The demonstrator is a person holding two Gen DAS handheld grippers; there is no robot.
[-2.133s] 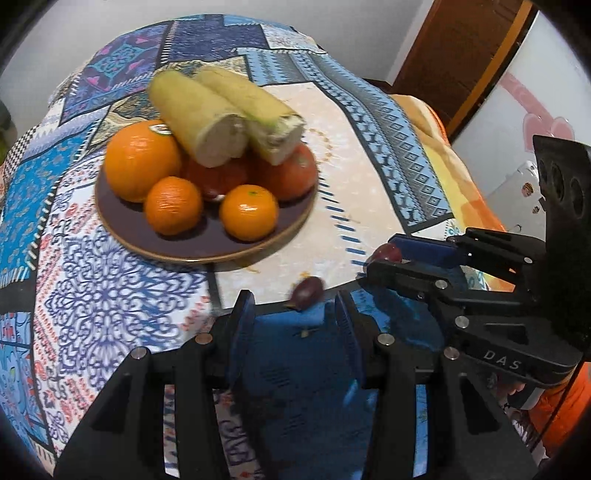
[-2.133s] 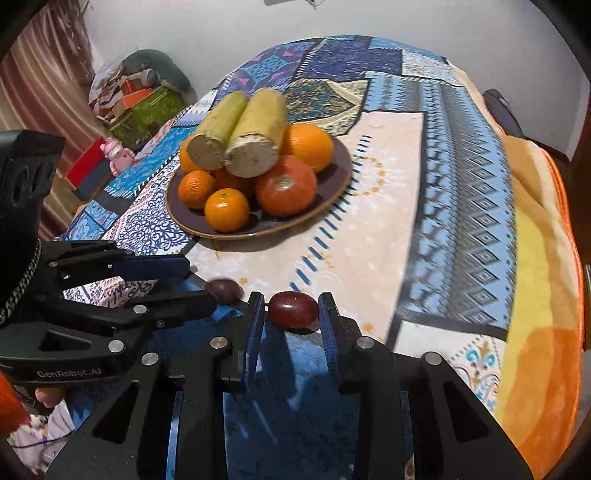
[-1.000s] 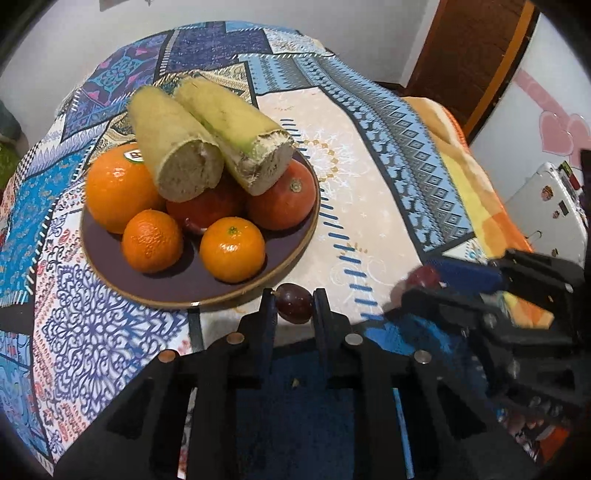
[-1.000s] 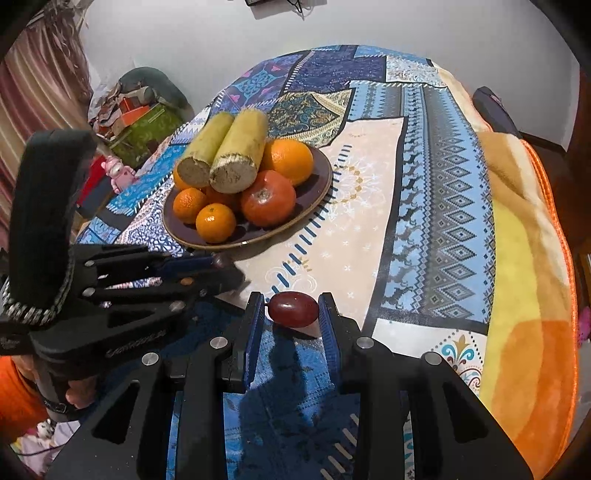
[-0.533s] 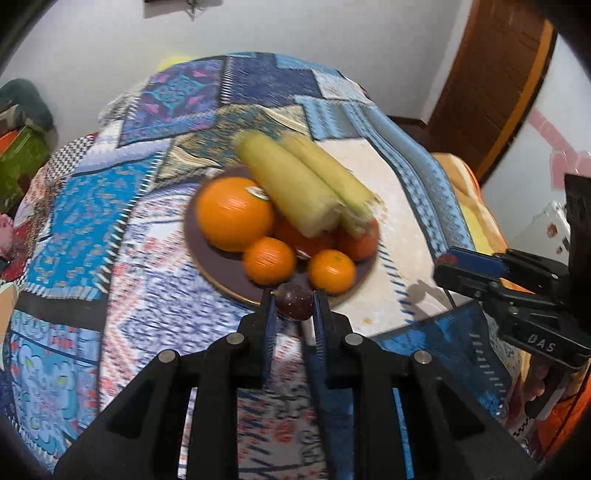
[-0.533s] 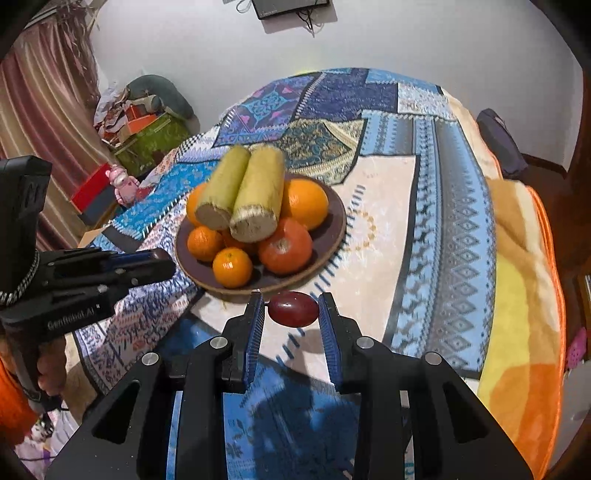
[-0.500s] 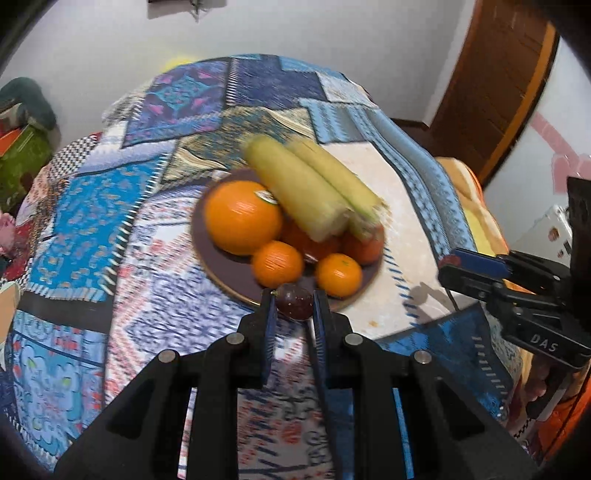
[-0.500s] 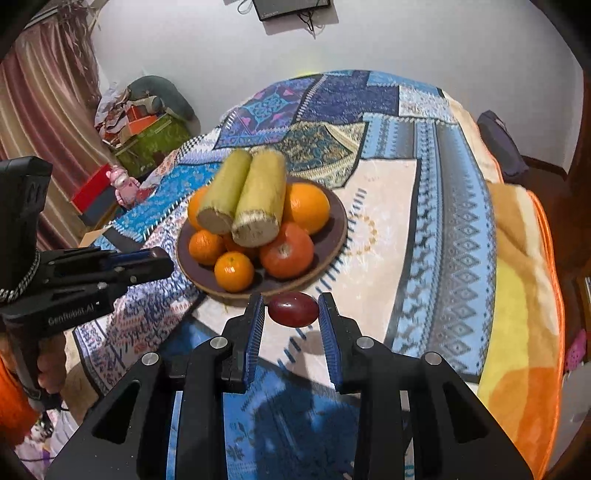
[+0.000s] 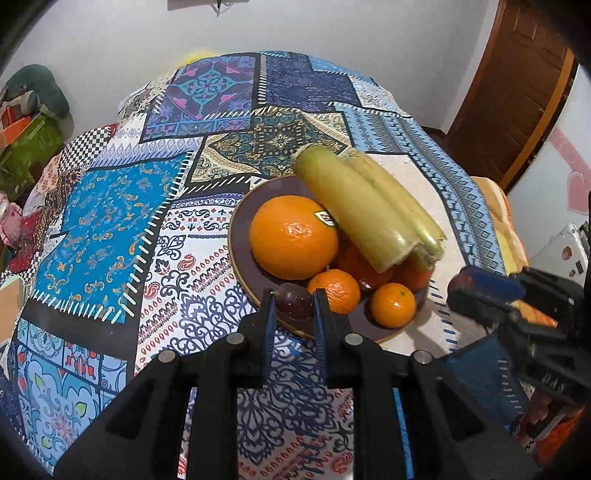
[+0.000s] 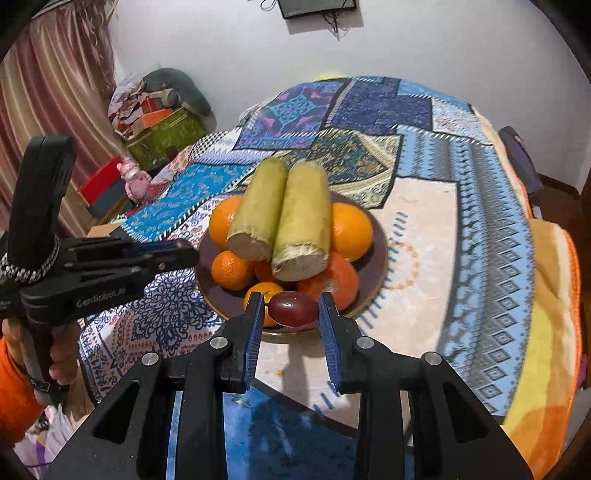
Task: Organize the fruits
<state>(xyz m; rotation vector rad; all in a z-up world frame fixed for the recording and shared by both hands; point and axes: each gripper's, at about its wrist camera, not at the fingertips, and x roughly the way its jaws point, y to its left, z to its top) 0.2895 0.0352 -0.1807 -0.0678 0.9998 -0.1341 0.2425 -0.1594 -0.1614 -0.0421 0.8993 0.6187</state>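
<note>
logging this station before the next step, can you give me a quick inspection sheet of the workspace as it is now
surface: patchwork tablecloth over a table, plate on it.
job's things: brown plate piled with oranges, small mandarins, reddish fruit and two corn cobs on top; one dark red grape in the left gripper, another grape in the right.
clutter: nothing seen on the cloth.
grippers: left gripper shut on its grape at the plate's near rim; right gripper shut on its grape, jaws near the plate's edge.
cables: wires hang under a wall-mounted device.
surroundings: curtain, pile of boxes and a pink toy by the wall; wooden door.
</note>
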